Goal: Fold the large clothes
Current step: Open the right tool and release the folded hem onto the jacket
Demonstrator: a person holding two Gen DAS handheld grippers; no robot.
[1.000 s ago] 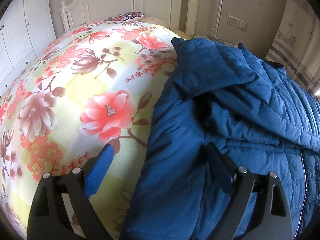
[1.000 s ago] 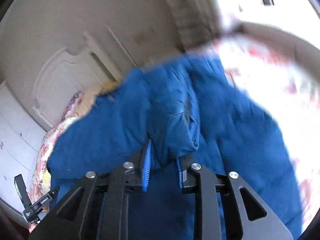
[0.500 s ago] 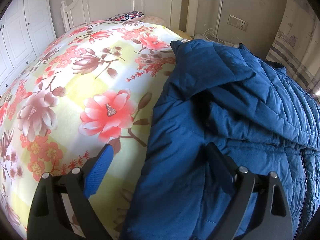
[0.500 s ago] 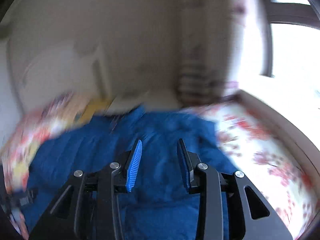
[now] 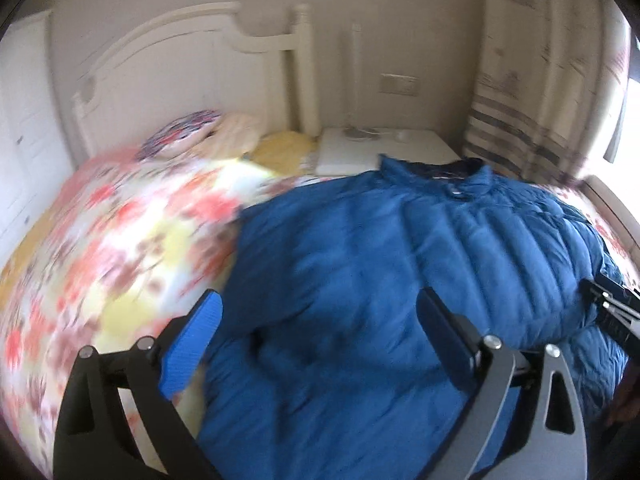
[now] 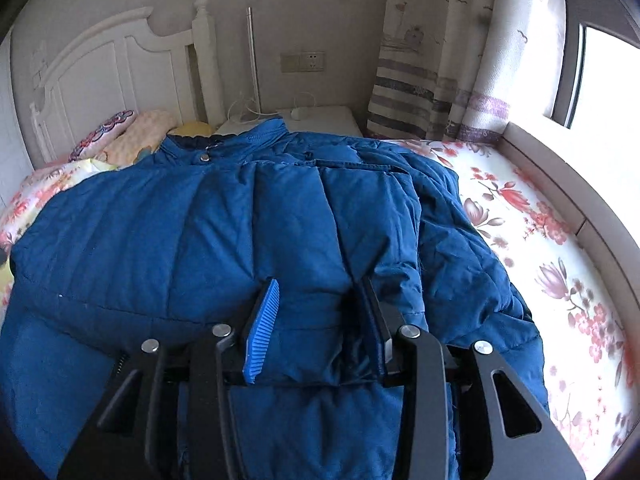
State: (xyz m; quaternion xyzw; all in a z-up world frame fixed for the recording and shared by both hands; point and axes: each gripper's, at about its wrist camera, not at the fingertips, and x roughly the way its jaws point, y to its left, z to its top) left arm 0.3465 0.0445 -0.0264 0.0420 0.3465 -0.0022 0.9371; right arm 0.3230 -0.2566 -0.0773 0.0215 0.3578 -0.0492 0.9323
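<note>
A large blue quilted jacket [image 6: 200,240] lies on the floral bedspread [image 6: 540,240], collar toward the headboard, with a sleeve folded across its front. It also shows in the left wrist view [image 5: 380,260], which is blurred. My left gripper [image 5: 320,316] is open and empty, above the jacket's left edge. My right gripper [image 6: 316,300] is open and empty, its blue-padded fingers [image 6: 262,328] just over the folded sleeve near the jacket's middle. The right gripper's tip shows at the right edge of the left wrist view [image 5: 612,308].
A white headboard [image 6: 120,64] and pillows [image 6: 132,136] are at the far end. A white nightstand [image 6: 320,118] with cables stands beside the bed. A striped curtain [image 6: 432,80] and a window ledge [image 6: 580,208] run along the right side.
My right gripper let go of the sleeve, opened and swung back over the jacket. My left gripper rose and tilted up toward the headboard. The sleeve now lies folded across the jacket front.
</note>
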